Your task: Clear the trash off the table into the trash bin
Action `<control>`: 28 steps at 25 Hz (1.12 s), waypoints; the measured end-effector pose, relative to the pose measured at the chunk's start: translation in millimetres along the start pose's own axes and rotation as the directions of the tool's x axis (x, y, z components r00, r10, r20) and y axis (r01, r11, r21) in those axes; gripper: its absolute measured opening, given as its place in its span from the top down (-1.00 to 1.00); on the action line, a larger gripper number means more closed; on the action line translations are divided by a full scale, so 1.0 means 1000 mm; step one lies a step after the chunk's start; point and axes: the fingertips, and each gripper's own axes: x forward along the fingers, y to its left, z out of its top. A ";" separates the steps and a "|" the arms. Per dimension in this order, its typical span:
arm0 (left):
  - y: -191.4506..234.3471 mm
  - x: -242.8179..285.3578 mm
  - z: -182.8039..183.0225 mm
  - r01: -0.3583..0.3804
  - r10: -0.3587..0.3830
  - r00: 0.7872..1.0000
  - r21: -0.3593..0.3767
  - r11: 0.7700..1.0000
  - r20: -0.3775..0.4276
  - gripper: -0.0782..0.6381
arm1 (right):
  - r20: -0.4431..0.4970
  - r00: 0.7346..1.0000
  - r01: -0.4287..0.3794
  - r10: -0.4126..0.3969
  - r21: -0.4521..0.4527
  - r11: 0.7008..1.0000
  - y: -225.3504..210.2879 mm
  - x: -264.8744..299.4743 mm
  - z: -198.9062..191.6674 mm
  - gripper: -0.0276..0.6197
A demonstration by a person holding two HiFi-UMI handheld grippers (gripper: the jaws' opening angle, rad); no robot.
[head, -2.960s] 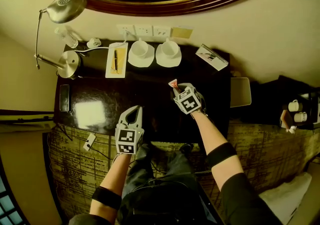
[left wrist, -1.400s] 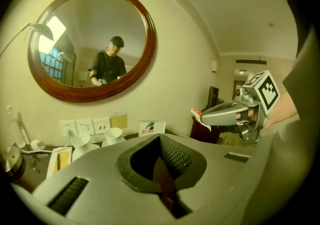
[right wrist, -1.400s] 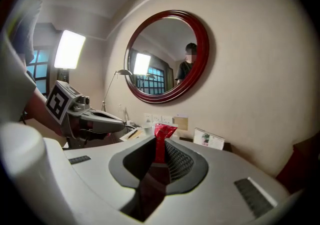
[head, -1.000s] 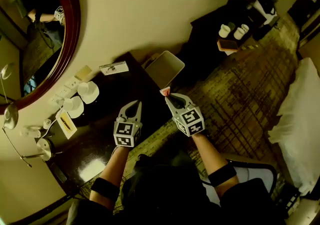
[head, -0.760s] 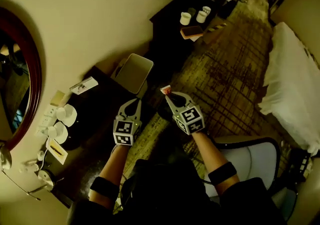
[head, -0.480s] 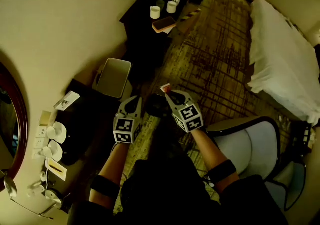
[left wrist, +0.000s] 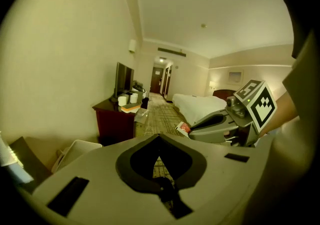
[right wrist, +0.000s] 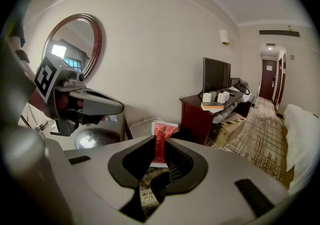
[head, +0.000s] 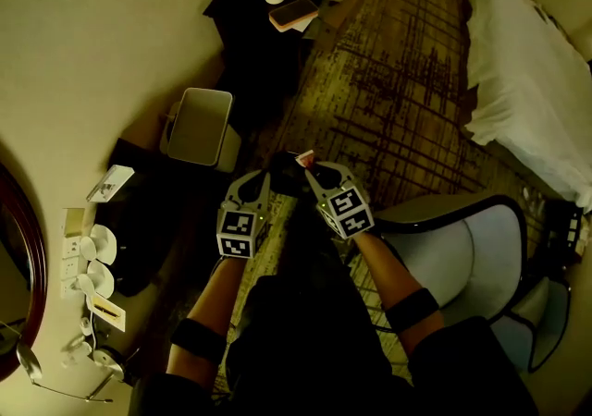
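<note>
The dark wooden bench (head: 153, 220) is carrying white cups on saucers (head: 96, 244), while the patterned carpet floor (head: 407, 81) is bearing a white rectangular trash bin (head: 197, 126).

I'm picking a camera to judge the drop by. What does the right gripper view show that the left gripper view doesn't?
Only the right gripper view shows the right gripper shut on the red packet up close, the oval mirror, and the left gripper from outside. Only the left gripper view shows the left gripper's own jaws, shut with nothing between them, and the right gripper's marker cube. Both show the red packet, the trash bin by the wall, and the cabinet carrying cups.
</note>
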 end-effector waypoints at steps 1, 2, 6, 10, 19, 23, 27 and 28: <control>0.000 0.007 -0.007 0.004 -0.004 1.000 -0.002 1.000 -0.011 0.77 | -0.015 1.000 -0.007 0.007 0.006 1.000 0.000 0.006 -0.006 0.64; -0.001 0.013 -0.014 0.009 -0.009 1.000 -0.005 1.000 -0.023 0.77 | -0.028 1.000 -0.012 0.013 0.013 1.000 -0.001 0.012 -0.014 0.64; -0.005 0.044 -0.046 0.026 -0.028 0.997 -0.019 0.999 -0.077 0.77 | -0.081 0.996 -0.021 0.023 0.027 0.999 -0.010 0.039 -0.055 0.64; -0.006 0.081 -0.081 0.040 -0.045 0.991 -0.039 0.998 -0.123 0.77 | -0.122 0.992 -0.023 0.029 0.050 0.998 -0.023 0.072 -0.099 0.64; -0.001 0.161 -0.181 0.041 -0.061 0.978 -0.104 0.994 -0.198 0.77 | -0.206 0.978 -0.014 0.035 0.101 0.995 -0.049 0.149 -0.211 0.63; 0.005 0.200 -0.242 0.027 -0.059 0.971 -0.137 0.990 -0.233 0.77 | -0.242 0.970 -0.010 0.040 0.124 0.992 -0.059 0.187 -0.273 0.63; 0.005 0.239 -0.302 0.021 -0.061 0.964 -0.154 0.988 -0.258 0.77 | -0.263 0.964 -0.012 0.050 0.143 0.990 -0.069 0.223 -0.337 0.63; 0.006 0.249 -0.316 0.020 -0.061 0.962 -0.156 0.988 -0.265 0.77 | -0.265 0.963 -0.010 0.049 0.146 0.989 -0.072 0.232 -0.352 0.63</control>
